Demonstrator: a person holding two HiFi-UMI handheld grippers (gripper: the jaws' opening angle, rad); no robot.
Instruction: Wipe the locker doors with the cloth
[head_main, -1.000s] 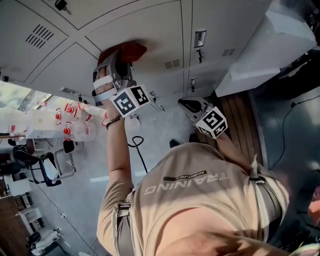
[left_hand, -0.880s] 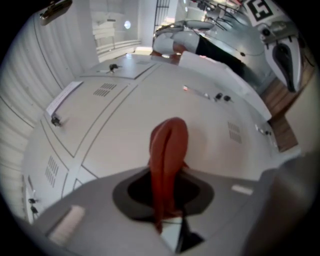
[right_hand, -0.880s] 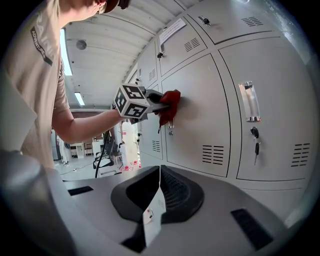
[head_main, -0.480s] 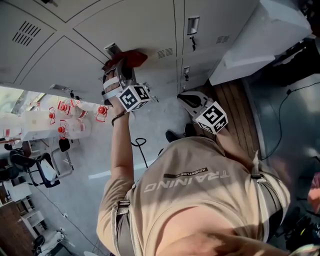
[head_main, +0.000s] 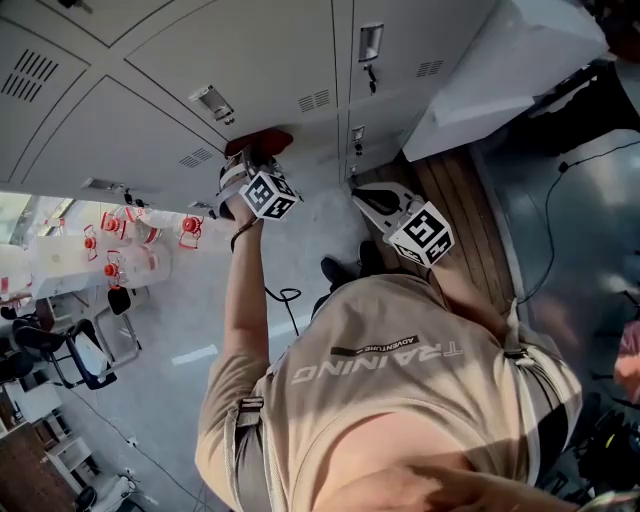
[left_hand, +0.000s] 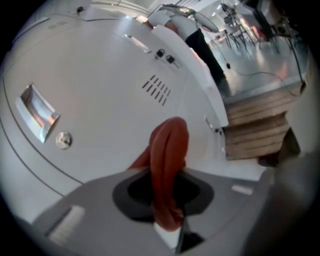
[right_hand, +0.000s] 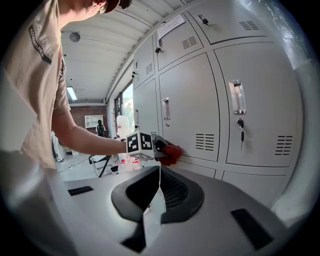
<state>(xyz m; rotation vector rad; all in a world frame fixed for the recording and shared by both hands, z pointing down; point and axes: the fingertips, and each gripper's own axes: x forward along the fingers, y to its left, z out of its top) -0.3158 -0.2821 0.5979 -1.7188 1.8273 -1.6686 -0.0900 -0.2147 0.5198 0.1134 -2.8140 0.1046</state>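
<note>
A red cloth (head_main: 264, 141) is pressed against a grey locker door (head_main: 250, 60), near its lower edge and just below the vent slots (head_main: 314, 100). My left gripper (head_main: 252, 160) is shut on it, held out at arm's length. In the left gripper view the cloth (left_hand: 168, 160) runs from between the jaws to the door (left_hand: 100, 85). My right gripper (head_main: 385, 205) hangs back from the lockers, low and to the right, shut on nothing. From the right gripper view (right_hand: 159, 197) I see the left gripper (right_hand: 161, 146) and the cloth (right_hand: 172, 152) on the door (right_hand: 190, 105).
Recessed handles (left_hand: 37, 112) and a key in a lock (right_hand: 241, 134) stick out on the doors. A white-covered bulk (head_main: 500, 70) stands to the right above wooden boards (head_main: 465, 200). Bottles with red caps (head_main: 120, 245) and chairs (head_main: 75, 350) stand at the left.
My left gripper has slid the cloth along the locker door towards its lower edge by the vent. The right gripper has stayed about where it was.
</note>
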